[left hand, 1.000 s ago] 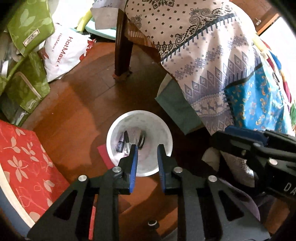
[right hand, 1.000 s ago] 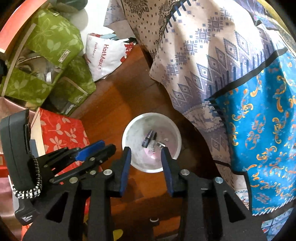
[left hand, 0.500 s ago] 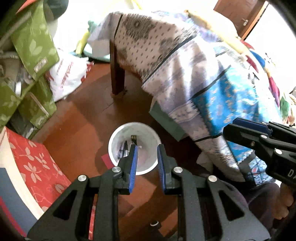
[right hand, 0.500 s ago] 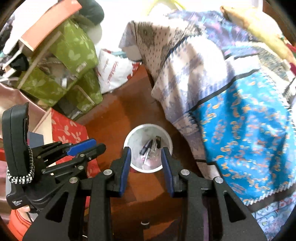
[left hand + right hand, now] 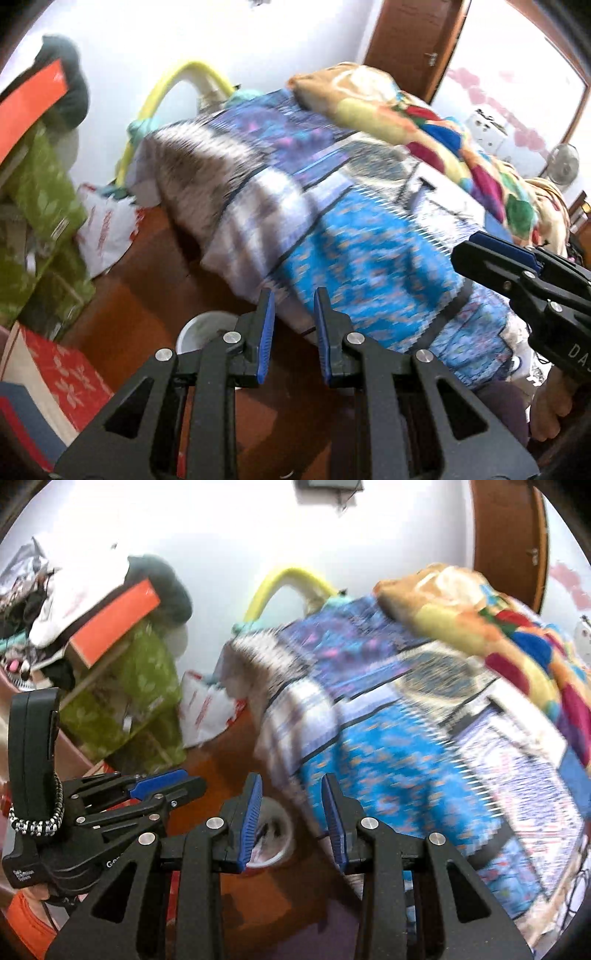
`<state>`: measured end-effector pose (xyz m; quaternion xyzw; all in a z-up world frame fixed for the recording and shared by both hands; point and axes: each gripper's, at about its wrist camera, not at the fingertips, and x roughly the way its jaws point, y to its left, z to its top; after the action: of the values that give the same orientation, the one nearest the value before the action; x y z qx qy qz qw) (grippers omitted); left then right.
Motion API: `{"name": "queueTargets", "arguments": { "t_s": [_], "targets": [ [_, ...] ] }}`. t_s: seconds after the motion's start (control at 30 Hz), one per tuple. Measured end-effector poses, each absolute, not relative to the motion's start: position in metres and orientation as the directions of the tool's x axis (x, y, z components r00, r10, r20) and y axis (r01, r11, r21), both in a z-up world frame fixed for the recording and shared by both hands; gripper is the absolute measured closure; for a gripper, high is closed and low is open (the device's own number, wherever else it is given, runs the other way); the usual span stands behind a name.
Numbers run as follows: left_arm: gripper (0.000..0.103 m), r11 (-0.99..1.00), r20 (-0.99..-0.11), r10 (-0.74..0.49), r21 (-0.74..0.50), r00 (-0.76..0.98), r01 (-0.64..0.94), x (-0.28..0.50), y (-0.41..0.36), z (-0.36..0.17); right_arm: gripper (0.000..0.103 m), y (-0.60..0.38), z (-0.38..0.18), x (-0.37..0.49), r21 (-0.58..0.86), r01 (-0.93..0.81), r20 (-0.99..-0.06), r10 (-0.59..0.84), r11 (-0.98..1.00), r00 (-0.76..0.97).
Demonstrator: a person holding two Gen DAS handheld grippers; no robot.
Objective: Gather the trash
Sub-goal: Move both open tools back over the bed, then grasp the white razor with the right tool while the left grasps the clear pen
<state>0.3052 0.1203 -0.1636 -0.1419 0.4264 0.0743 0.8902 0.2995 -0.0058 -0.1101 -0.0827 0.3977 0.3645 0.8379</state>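
Observation:
A white trash bin [image 5: 199, 328] stands on the brown wood floor beside the bed, low in both views and partly behind the fingers. In the right wrist view the bin [image 5: 279, 836] shows a few dark bits inside, too blurred to name. My left gripper [image 5: 293, 295] hangs high above the floor, its blue pads apart with nothing between them. My right gripper [image 5: 291, 780] is likewise open and empty, off to the bin's right. Each gripper appears in the other's view: the right gripper [image 5: 498, 254] at the right edge, the left gripper [image 5: 166, 779] at the left.
A bed with blue and grey patterned cloths [image 5: 369, 236] and a colourful blanket [image 5: 424, 125] fills the right. Green bags [image 5: 33, 206], a white plastic bag [image 5: 107, 232] and a red floral box [image 5: 66, 376] crowd the left. A wooden door [image 5: 410, 40] stands behind.
Both grippers have risen and tilted up from over the bin. The bin has shrunk and slid low in both views; the bed top, wall and door have come into sight.

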Motion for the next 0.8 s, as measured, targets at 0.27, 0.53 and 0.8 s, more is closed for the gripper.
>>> {"name": "queueTargets", "arguments": {
  "t_s": [0.27,0.53,0.8],
  "targets": [
    [0.077,0.977,-0.760,-0.041,-0.167,0.648,-0.134,0.357,0.053,-0.147,0.069,-0.096,-0.093,0.334,0.121,-0.576,-0.699,0.481,0.808,0.529],
    [0.061,0.989,-0.770,-0.086,-0.140,0.633,-0.036,0.415,-0.010,-0.152,0.069,-0.181,-0.110,0.377,0.117,-0.431,-0.729,0.372,0.895,0.575],
    [0.057,0.992,-0.794,-0.113,-0.127,0.598,0.019,0.472,-0.049,-0.172,0.069,-0.239,-0.125,0.418,0.158,-0.323,-0.744,0.328,0.933,0.583]
  ]
}}
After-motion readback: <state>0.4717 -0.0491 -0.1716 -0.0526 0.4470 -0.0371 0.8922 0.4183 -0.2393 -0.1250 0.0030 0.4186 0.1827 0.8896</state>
